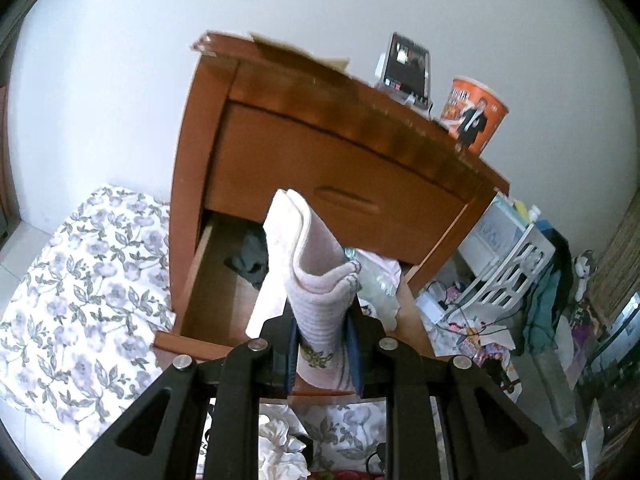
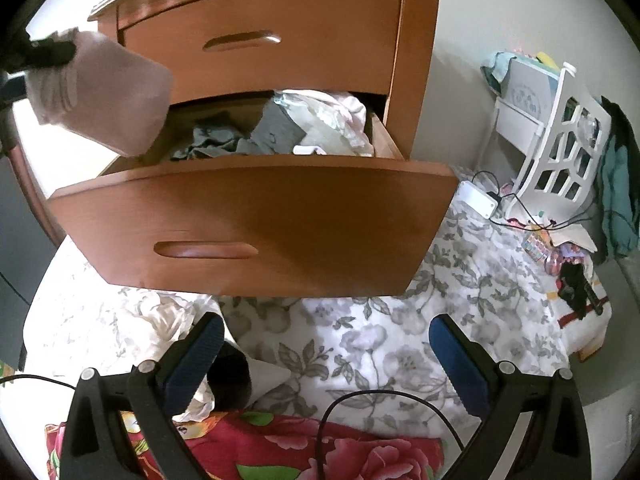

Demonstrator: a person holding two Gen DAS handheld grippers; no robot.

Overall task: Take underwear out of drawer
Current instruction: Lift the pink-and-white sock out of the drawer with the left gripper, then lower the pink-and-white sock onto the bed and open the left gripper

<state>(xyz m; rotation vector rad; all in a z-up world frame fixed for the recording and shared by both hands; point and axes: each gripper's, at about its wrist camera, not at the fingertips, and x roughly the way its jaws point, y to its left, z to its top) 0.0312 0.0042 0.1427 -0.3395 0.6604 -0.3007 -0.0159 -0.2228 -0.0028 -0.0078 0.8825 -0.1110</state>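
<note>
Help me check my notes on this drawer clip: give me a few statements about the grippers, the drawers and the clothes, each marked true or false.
1. The left gripper is shut on a pale pink garment. True.
2. The right gripper holds a grey garment. False: its jaws stand wide apart with nothing between them.
3. The lower drawer is pulled out. True.
4. The upper drawer is open too. False: it is closed.
5. The lower drawer is now bare inside. False: grey clothes and light ones remain.

Open lower drawer (image 2: 248, 236) of wooden nightstand (image 1: 320, 120) holds jumbled clothes (image 2: 280, 128); orange cup (image 1: 474, 114) stands on top.
</note>
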